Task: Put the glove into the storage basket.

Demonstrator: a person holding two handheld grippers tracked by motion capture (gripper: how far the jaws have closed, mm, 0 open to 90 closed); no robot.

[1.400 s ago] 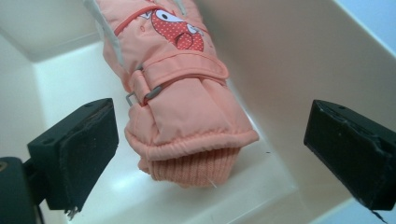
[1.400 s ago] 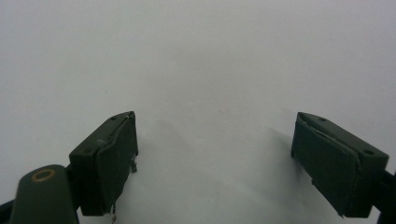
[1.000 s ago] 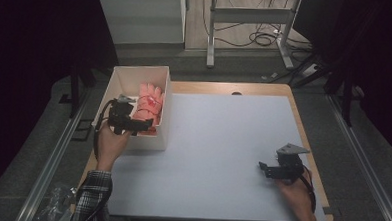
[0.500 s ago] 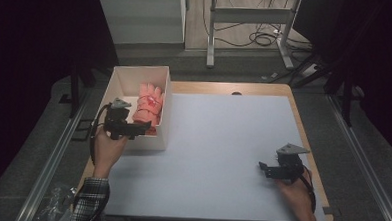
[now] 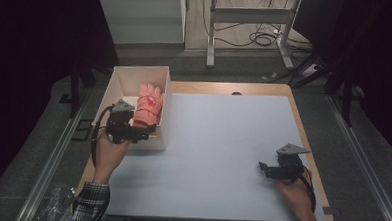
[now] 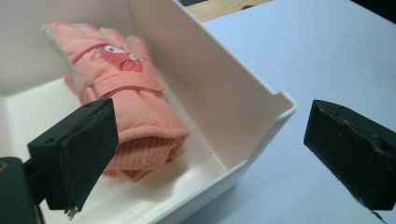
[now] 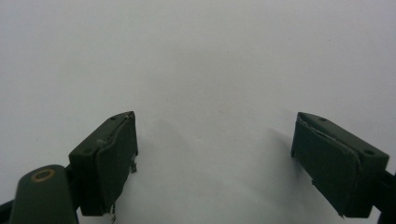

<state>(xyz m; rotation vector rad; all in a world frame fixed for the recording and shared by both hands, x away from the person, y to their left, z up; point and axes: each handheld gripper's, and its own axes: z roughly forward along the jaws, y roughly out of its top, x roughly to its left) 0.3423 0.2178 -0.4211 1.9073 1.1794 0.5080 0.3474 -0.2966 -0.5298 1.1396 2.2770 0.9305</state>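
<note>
Left hand-held gripper [image 6: 210,154] gapes wide w/ jaws astride the white box [image 6: 243,112] wall, mid-left of high view; pink glove [image 6: 126,107] lies inside, ungrasped. Right hand-held gripper [image 7: 215,163] wide, empty, on bench [image 5: 222,141] lower right.

One white box [image 5: 164,120], one pink glove [image 5: 147,108], two tongs.

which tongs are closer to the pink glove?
Left. The left tongs sit open at the near end of the box, right by the glove. The right tongs rest open across the table, far from it.
</note>
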